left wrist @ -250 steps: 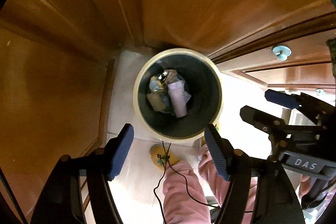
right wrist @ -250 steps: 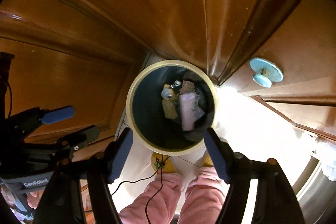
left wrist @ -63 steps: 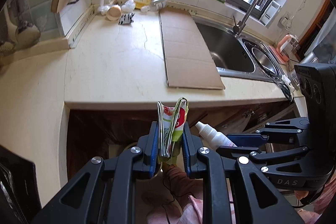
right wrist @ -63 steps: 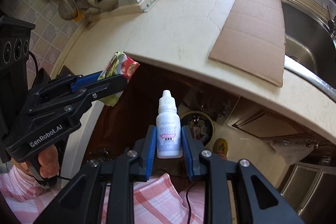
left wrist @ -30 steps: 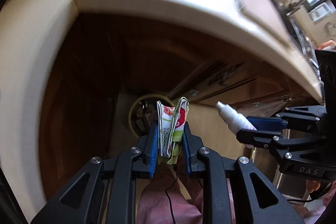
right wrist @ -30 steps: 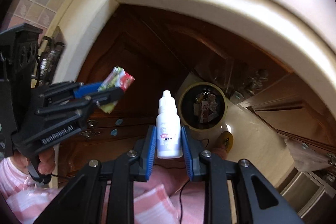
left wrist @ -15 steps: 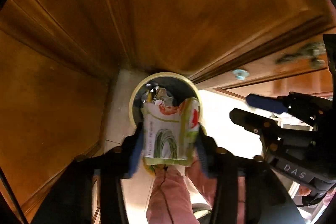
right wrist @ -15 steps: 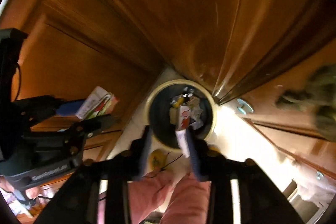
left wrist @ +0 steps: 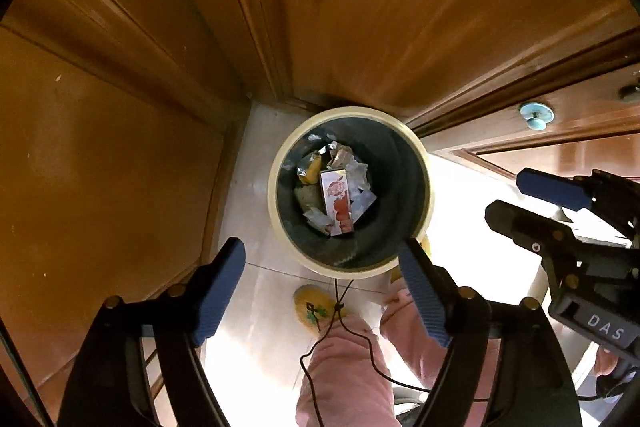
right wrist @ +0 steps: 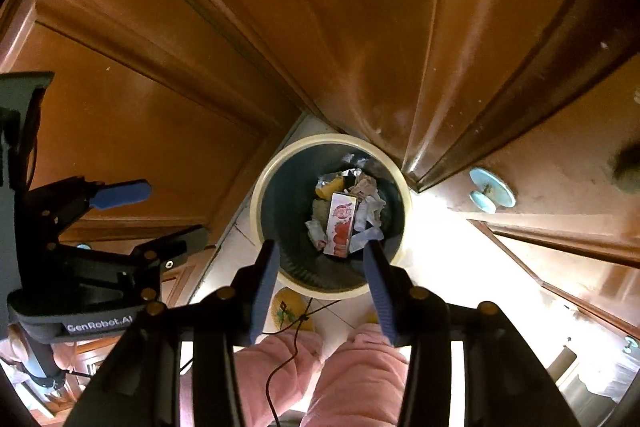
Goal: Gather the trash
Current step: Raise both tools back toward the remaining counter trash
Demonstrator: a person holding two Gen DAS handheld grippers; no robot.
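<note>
The trash [left wrist: 334, 193] lies in a heap at the bottom of a round bin [left wrist: 428, 195] with a cream rim and a dark inner wall. On top of the heap is a long white carton [left wrist: 338, 201] printed with red fruit, and around it are crumpled foil, a yellow wrapper and scraps of paper. In the right wrist view the same carton [right wrist: 341, 223] lies lengthwise in the middle of the bin [right wrist: 256, 215].

The bin stands on a pale tiled floor [left wrist: 260, 291], tucked into a corner of brown wooden cabinet doors [left wrist: 360, 7]. A round pale blue knob [left wrist: 537, 115] sits on the door to the right of the bin.

The left gripper [left wrist: 322, 293] hangs above the near rim of the bin and points straight down. Its blue-padded fingers [left wrist: 218, 291] are spreading wide and are opening further, with nothing between them. The right gripper [right wrist: 322, 291] hangs over the bin too, its fingers [right wrist: 264, 291] about halfway apart and empty, with the bin's near rim showing in the gap. Each gripper appears at the edge of the other's view.

Below the grippers are the person's legs in pink trousers [left wrist: 348, 375] and a yellow slipper [left wrist: 314, 309] on the floor just beside the bin. A thin black cable [left wrist: 340, 311] runs down across the trousers.
</note>
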